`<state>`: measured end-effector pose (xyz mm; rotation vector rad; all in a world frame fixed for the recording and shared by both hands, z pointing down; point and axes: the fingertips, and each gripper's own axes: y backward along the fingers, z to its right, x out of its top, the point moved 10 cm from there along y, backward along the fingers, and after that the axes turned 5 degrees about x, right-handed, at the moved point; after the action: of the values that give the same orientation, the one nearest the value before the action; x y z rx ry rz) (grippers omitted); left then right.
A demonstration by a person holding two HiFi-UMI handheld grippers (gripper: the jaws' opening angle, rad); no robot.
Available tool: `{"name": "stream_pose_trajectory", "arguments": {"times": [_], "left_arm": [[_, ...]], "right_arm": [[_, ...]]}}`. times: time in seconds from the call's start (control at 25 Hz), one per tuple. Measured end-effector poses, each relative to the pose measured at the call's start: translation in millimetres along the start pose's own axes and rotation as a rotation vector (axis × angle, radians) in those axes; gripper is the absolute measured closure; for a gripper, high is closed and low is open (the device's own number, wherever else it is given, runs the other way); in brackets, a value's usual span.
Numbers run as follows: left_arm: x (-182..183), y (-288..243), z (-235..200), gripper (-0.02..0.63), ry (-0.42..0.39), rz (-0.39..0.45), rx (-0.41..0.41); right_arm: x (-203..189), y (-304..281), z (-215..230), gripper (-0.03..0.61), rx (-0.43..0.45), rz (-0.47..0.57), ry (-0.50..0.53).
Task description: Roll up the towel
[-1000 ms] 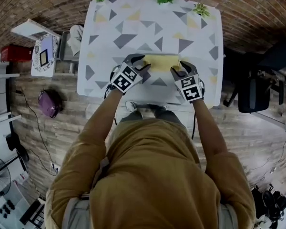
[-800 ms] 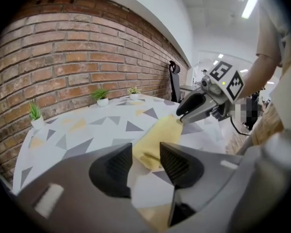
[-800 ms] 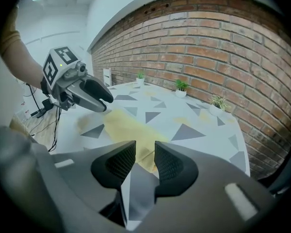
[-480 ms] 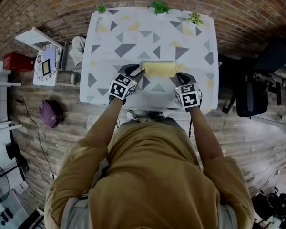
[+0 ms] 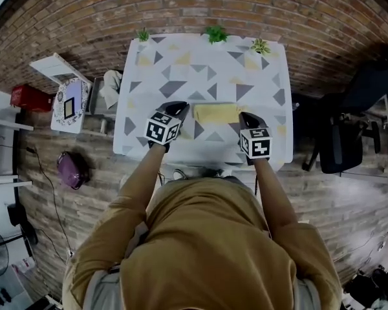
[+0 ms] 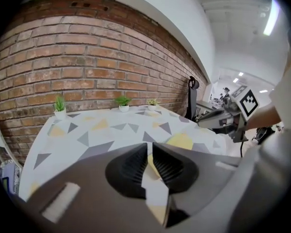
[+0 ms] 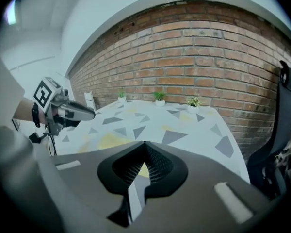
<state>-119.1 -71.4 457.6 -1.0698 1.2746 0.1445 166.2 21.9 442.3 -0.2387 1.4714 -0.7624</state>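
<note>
Yellow cloth towel roll (image 5: 215, 113) is lying free, probably finished, so left gripper (image 5: 183, 107) is closing empty and right gripper (image 5: 245, 117) is sitting clenched empty.

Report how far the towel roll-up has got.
Done: the towel lies as a compact yellow roll on the table. In hand: nothing. The right gripper is shut and empty, and the left gripper has its fingers closing on nothing, one at each end of the roll. Left: apparently nothing.
</note>
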Motion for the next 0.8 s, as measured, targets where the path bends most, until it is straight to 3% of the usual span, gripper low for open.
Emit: {"name": "stream_pose_trajectory", "arguments": {"times": [0.24, 0.56, 0.8], "left_arm": [[24.8, 22.5, -8.0, 0.541, 0.057, 0.09, 0.025], [70.1, 55.8, -32.7, 0.549, 0.063, 0.225, 0.111], [118.5, 83.9, -38.0, 0.549, -0.029, 0.364, 0.157]], "right_arm": [[36.2, 14.5, 10.6, 0.575, 0.012, 0.104, -0.01], [89.9, 34.5, 22.6, 0.575, 0.015, 0.22, 0.027], [129.8, 51.6, 32.2, 0.575, 0.015, 0.317, 0.038]]}}
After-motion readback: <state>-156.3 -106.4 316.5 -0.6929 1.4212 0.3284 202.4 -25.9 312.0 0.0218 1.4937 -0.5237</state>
